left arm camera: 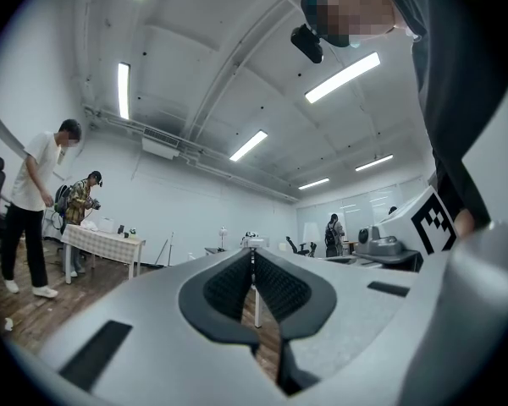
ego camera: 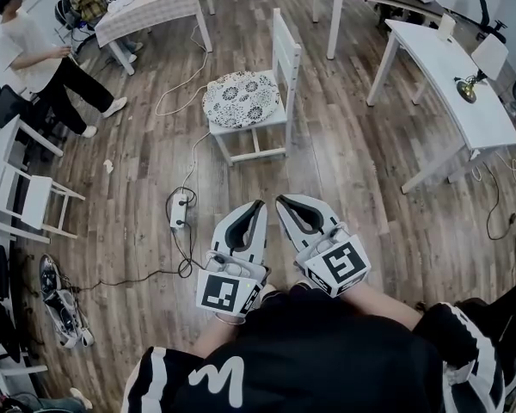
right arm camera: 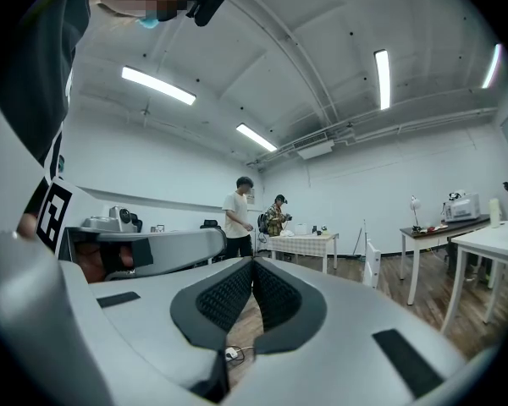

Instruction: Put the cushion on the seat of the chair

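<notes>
The cushion (ego camera: 241, 98) sits on the chair (ego camera: 285, 54), far ahead and a bit left — the left gripper (ego camera: 257, 205) and the right gripper (ego camera: 281, 200) are both closed and empty.

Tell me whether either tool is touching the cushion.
Apart. The head view shows bare floor between the cushion, lying on the chair, and both the left tool and right tool, which are shut and empty.

Lab-style workroom: white tables (ego camera: 464, 101) right of the chair (ego camera: 285, 54), a power strip (ego camera: 179, 211) near it, strip lights (left arm camera: 343, 76) overhead
</notes>
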### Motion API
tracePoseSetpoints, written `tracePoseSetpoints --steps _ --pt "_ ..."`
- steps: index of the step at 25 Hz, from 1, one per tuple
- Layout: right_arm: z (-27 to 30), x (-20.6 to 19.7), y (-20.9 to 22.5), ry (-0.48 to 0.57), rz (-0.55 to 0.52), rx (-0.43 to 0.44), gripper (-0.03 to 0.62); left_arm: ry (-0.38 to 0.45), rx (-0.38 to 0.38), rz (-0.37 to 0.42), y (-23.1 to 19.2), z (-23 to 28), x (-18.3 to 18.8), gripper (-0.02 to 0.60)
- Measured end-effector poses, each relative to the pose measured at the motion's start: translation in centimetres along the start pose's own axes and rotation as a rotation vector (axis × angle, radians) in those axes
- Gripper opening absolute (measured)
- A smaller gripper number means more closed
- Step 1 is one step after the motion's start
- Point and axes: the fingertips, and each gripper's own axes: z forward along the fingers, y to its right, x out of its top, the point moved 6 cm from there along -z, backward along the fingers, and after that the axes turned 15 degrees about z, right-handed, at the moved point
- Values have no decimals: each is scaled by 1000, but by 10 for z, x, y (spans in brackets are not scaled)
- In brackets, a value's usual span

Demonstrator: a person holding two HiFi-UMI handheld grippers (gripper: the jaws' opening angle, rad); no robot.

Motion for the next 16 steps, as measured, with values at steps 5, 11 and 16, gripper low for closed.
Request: tracePoseSetpoints --steps 5,11,16 --pt "-3 1 2 3 -5 2 20 3 7 3 2 0 1 14" --pt "-4 3 1 6 -4 2 20 0 11 7 2 -2 3 14" --pt "-3 0 1 0 3 5 20 2 15 7 1 -4 1 14"
